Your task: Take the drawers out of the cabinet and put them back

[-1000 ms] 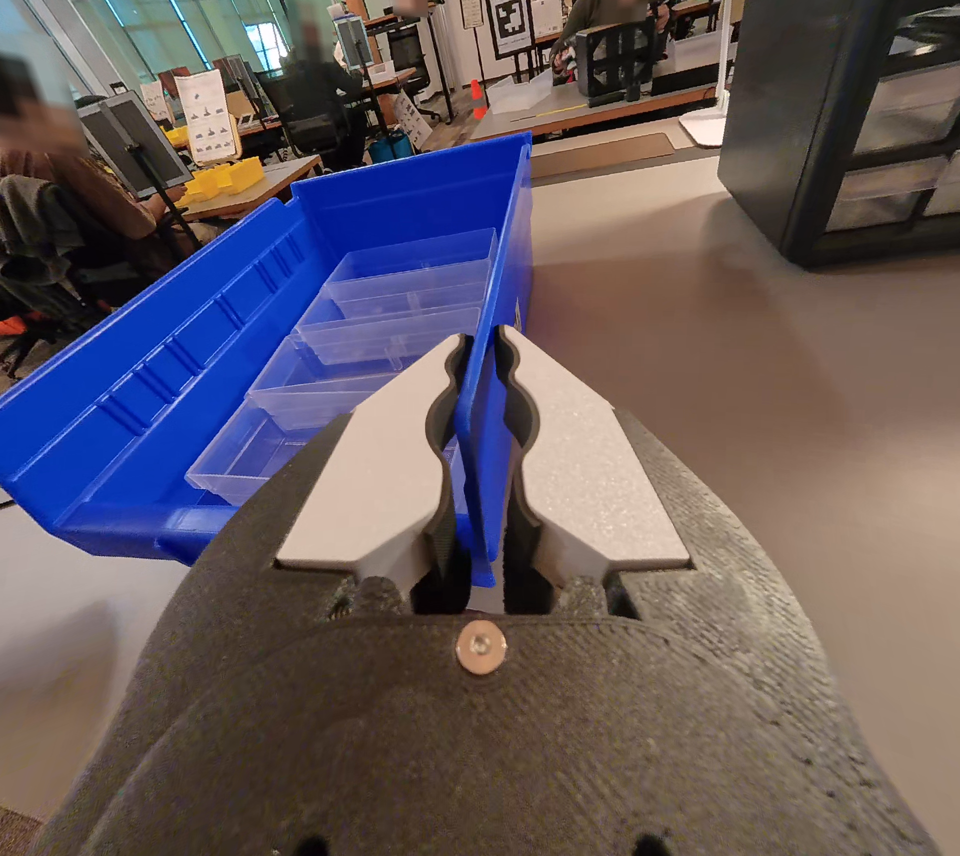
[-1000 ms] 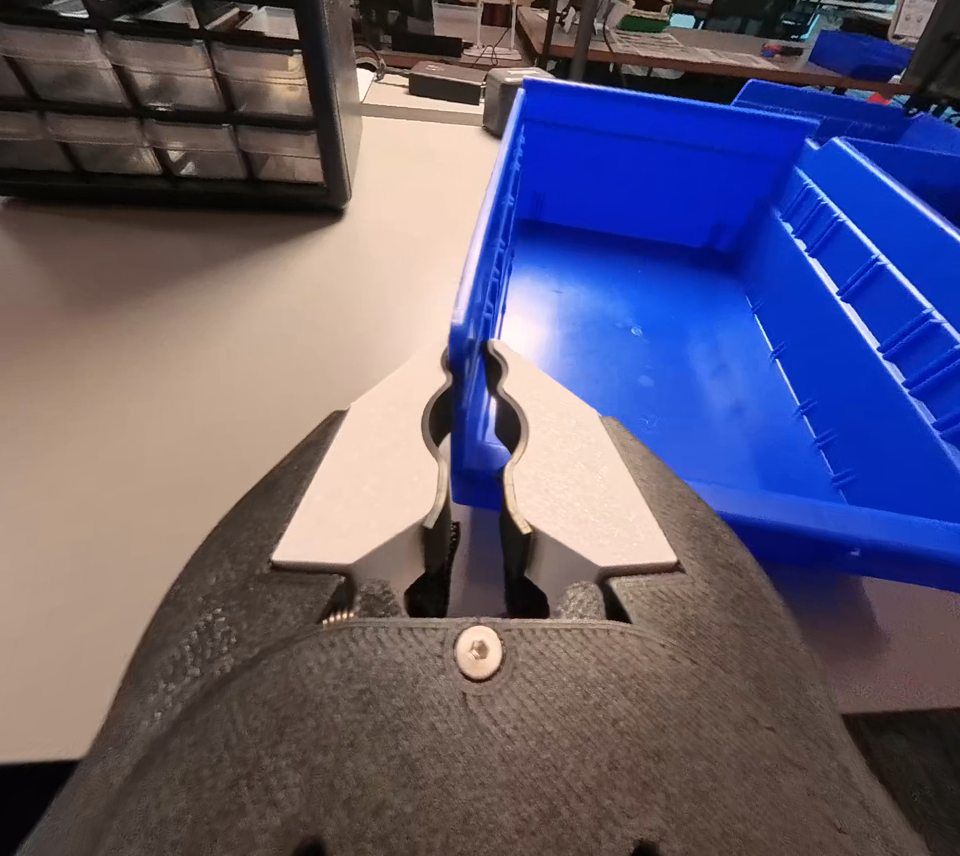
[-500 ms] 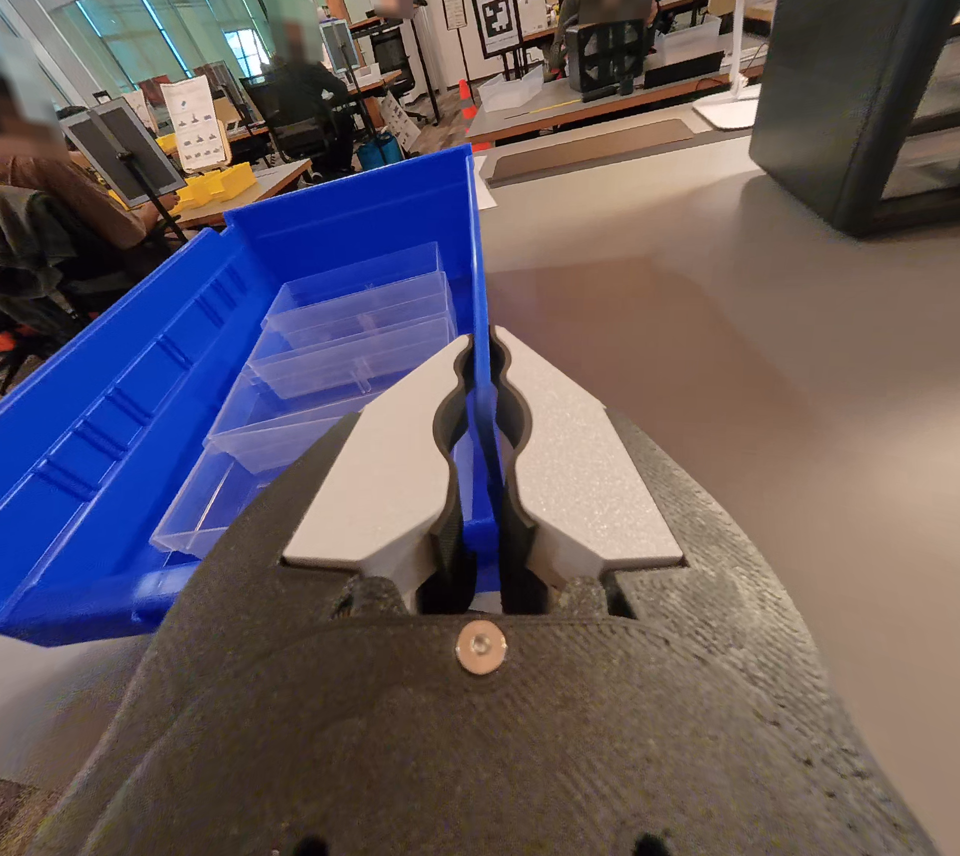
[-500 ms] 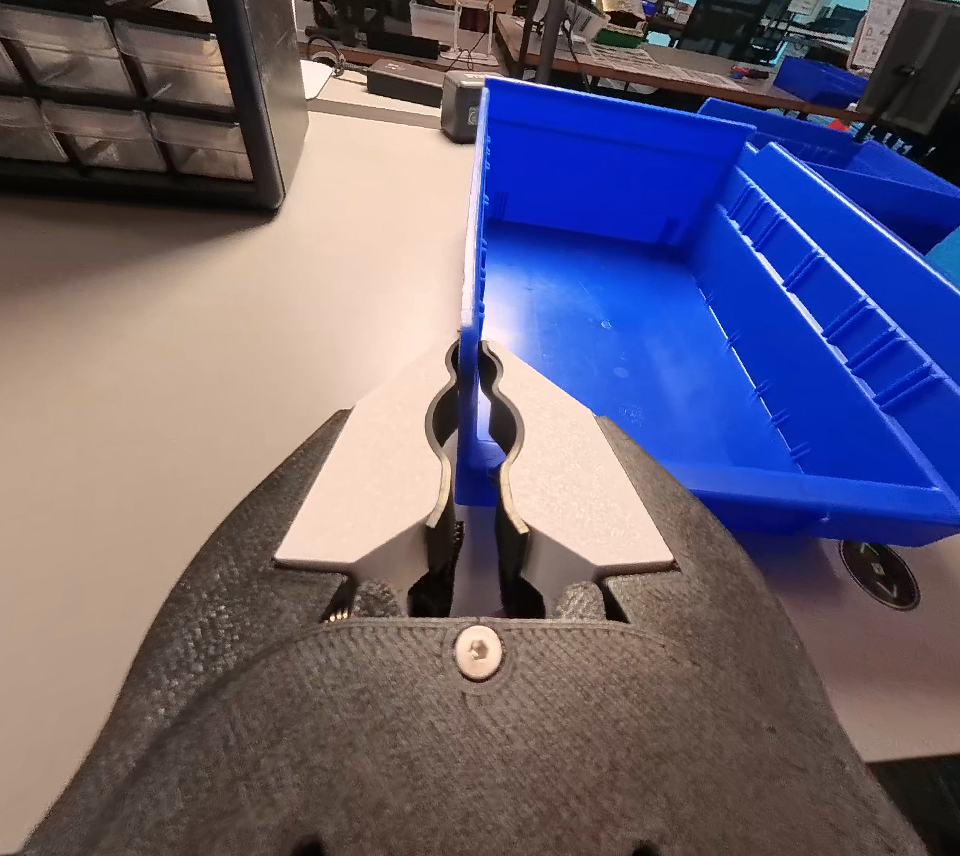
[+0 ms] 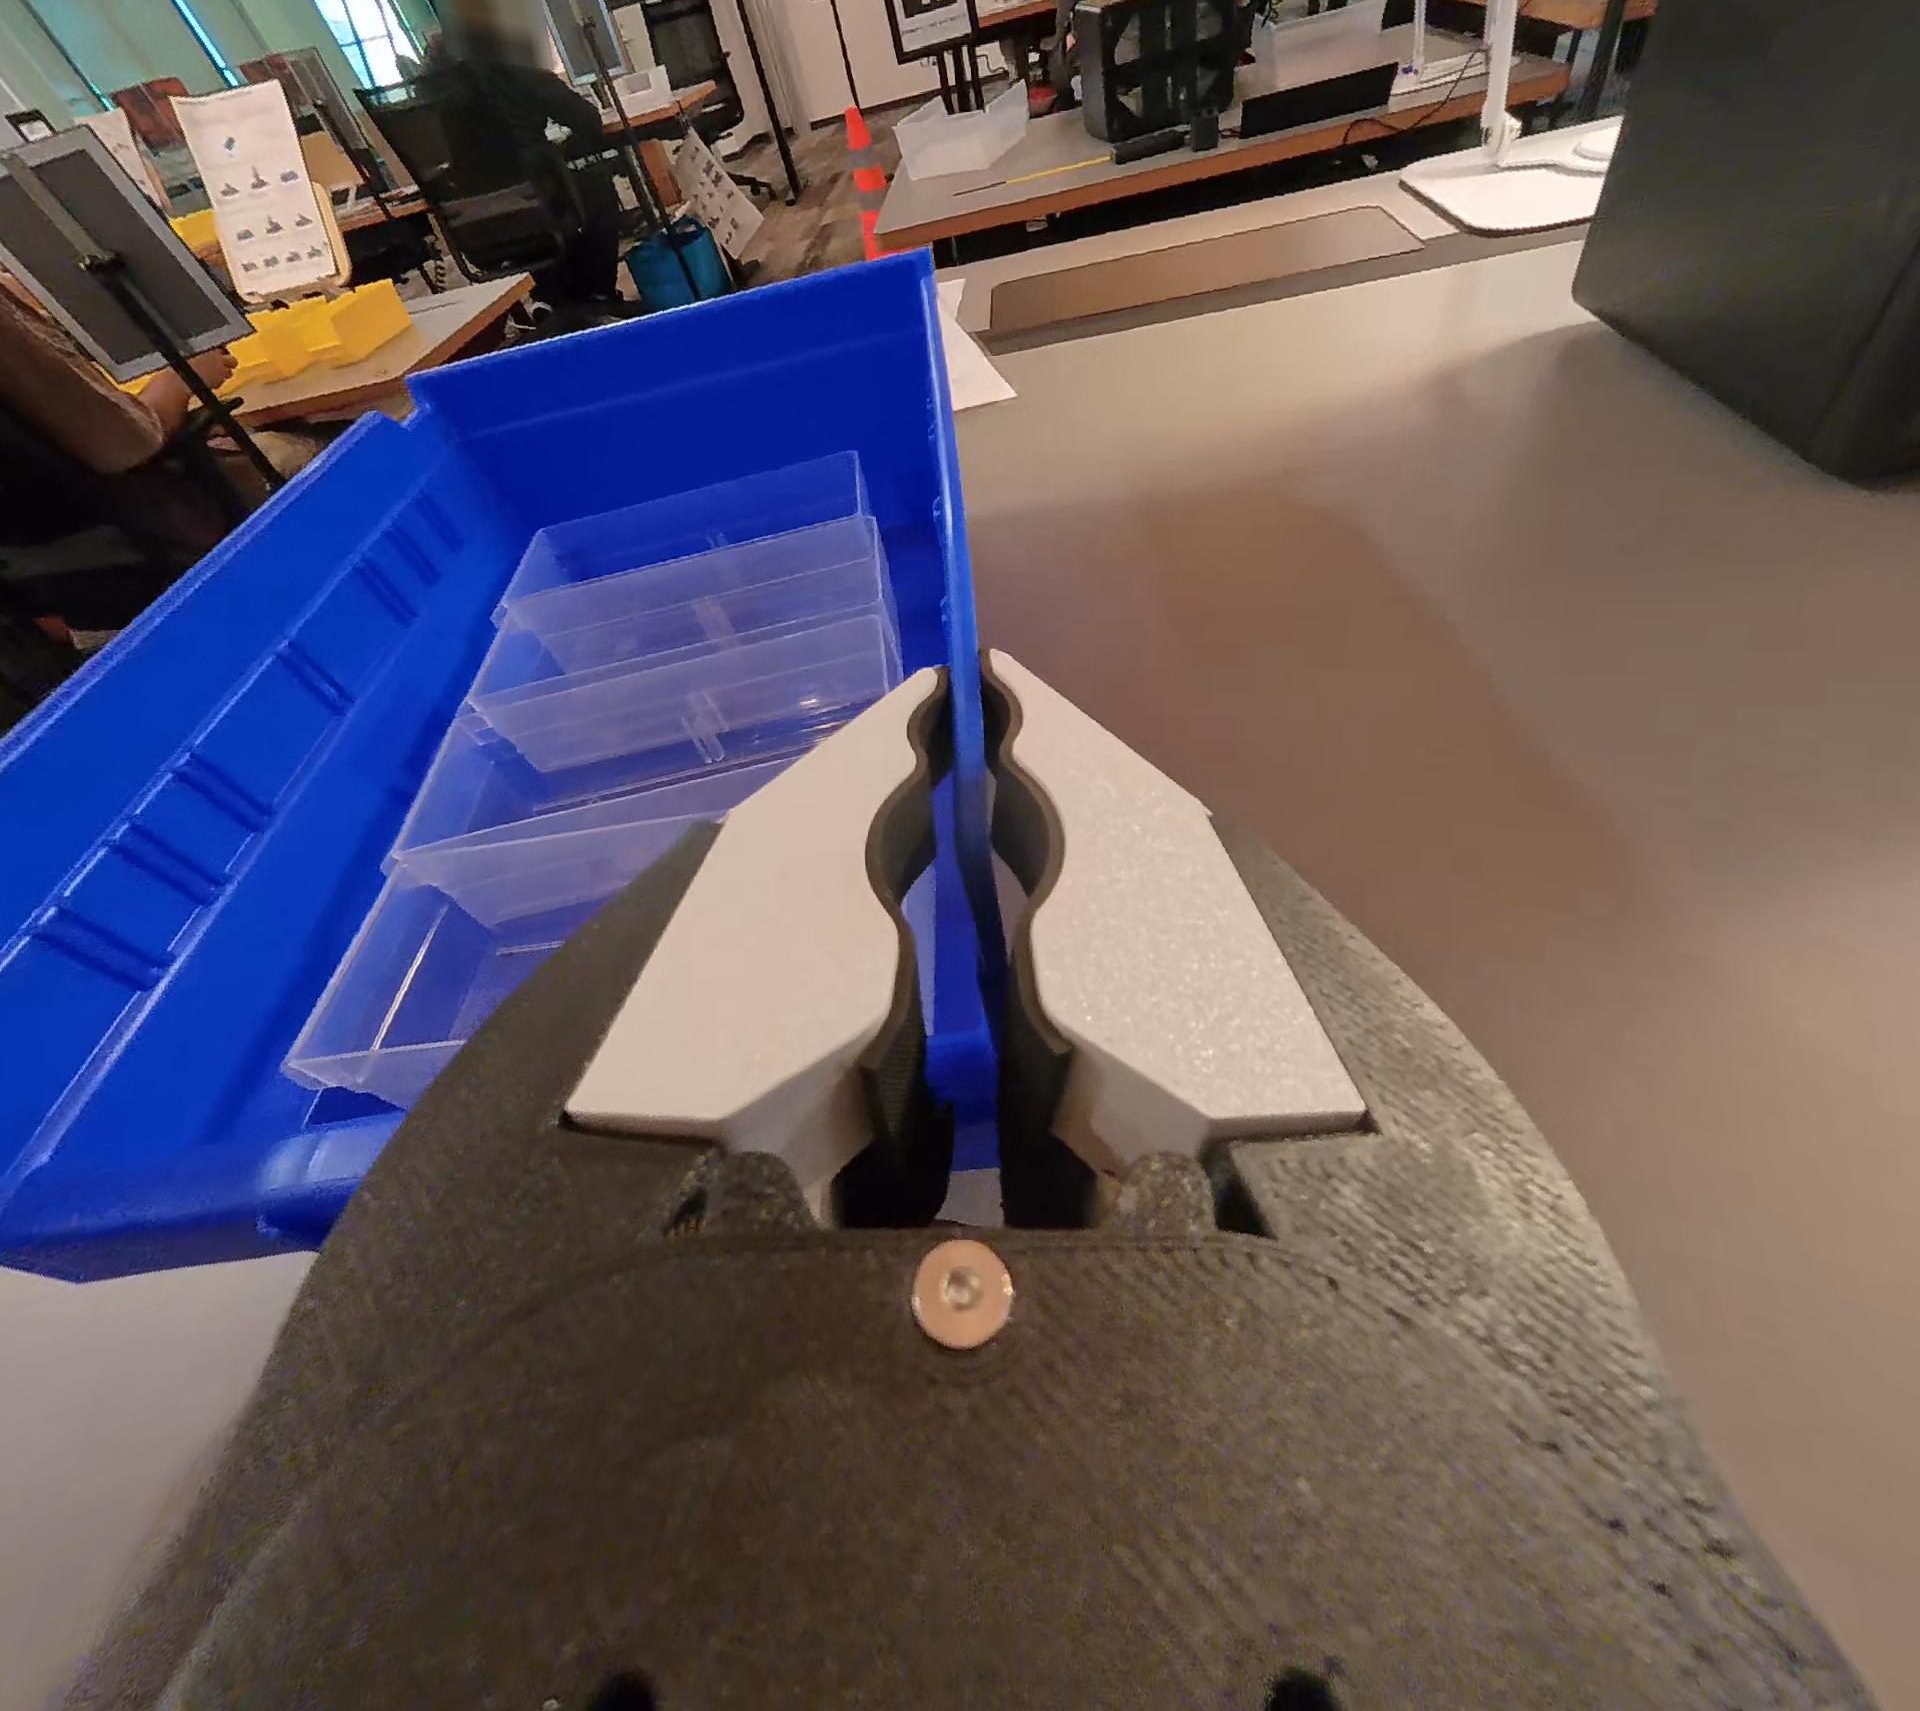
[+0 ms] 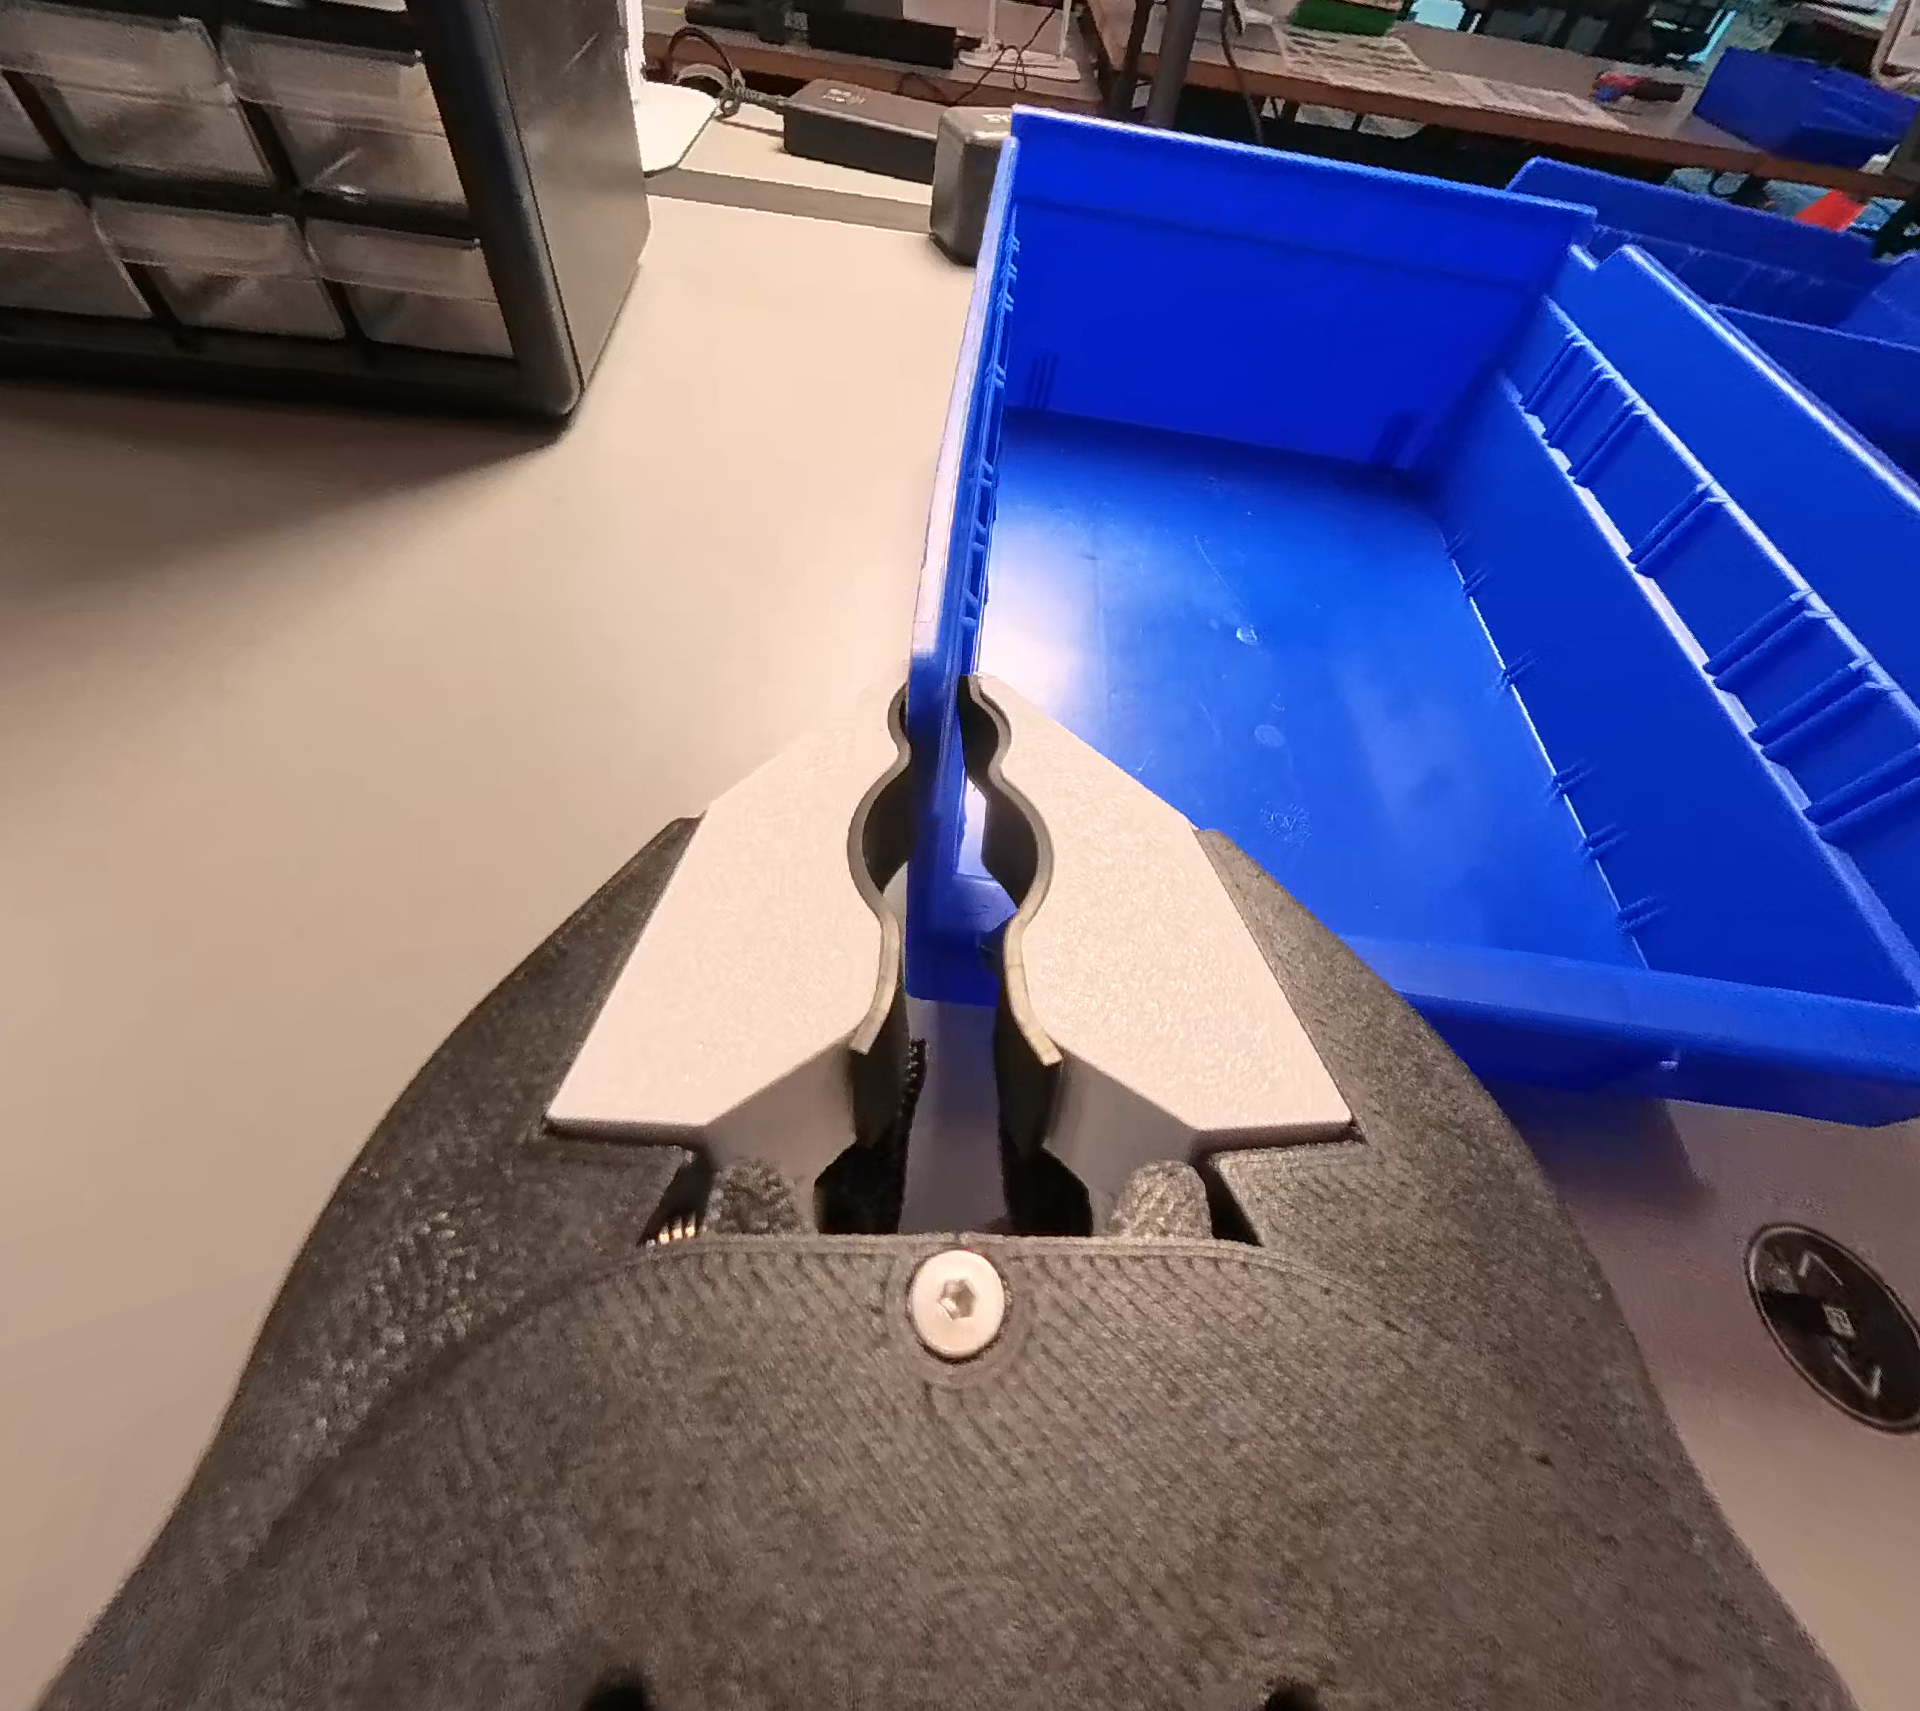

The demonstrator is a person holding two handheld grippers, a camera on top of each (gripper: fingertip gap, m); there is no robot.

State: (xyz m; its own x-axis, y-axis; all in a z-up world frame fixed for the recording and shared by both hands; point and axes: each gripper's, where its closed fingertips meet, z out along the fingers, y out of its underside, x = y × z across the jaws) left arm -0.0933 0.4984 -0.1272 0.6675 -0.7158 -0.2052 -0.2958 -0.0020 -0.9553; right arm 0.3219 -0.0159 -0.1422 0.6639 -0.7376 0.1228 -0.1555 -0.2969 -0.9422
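Drawers (image 5: 665,695), clear plastic and thin-walled, lie nested in a row inside the blue bin (image 5: 260,757) just left of the left claw (image 5: 966,685), whose grey fingers (image 5: 831,882) are clamped on that bin's right wall, dark wavy pads pressed to both faces of the thin rim. A second ago this claw was looser on the wall; it has since closed down tight, and the cabinet (image 5: 1787,134) has slid toward the right edge of its view, so the bin seems to be being dragged or turned across the table (image 5: 1455,726). The right claw (image 6: 935,695) grips the left wall of a second, empty blue bin (image 6: 1299,622), one finger outside and one inside, and that bin too has shifted, uncovering a round black sticker (image 6: 1839,1329) on the table to the claw's right. Judging from this, the bins are being repositioned between rounds, with several drawers already out and waiting. Both bins are glossy moulded plastic with ribbed side walls; the table is smooth, matte and pale. Farther ahead and left of the right claw stands the black cabinet (image 6: 520,103), its frame a grid holding more translucent drawers.
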